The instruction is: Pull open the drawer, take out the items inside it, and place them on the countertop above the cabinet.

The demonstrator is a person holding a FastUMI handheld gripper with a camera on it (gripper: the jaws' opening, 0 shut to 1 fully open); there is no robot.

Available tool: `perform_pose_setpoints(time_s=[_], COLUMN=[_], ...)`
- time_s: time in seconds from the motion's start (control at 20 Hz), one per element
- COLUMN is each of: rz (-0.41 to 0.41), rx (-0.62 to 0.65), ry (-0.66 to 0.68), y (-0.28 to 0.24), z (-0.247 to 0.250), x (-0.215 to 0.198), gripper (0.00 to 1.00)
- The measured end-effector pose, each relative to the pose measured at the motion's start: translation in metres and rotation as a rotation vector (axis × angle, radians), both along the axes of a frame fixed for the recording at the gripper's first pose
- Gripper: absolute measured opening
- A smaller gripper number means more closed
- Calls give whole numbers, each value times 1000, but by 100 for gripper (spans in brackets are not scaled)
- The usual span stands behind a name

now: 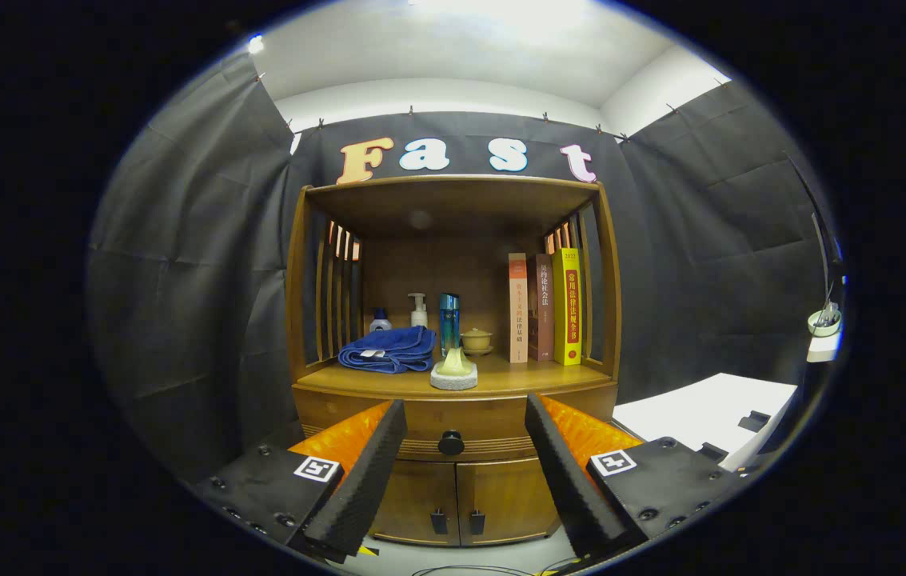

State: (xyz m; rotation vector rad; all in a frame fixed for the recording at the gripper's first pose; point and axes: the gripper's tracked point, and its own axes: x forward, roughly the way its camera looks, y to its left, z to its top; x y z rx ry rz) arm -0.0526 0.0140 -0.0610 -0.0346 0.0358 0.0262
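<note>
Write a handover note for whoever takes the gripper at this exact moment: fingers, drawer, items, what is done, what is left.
Gripper: open, holding nothing, fingers spread either side of the drawer knob, short of it.
Drawer: shut; contents hidden.
Countertop: already holds a blue towel, bottles, a cup, a sponge and books; bare wood in front of the books.
Done: nothing yet.
Left: grip the knob, pull the drawer open, lift out the items, set them on the countertop.

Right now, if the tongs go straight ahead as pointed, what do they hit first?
Most likely the drawer knob: it sits centered between the open tongs, on the closed drawer front below the countertop. Nothing stands between them and it, though depth is hard to judge in this fisheye view.
</note>
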Motion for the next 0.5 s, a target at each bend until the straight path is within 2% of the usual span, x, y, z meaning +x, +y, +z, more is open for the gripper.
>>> perform_pose_setpoints(time_s=[0.5], rz=[5], rx=[-2], ry=[1], y=[1], z=[0], x=[1], gripper=[98])
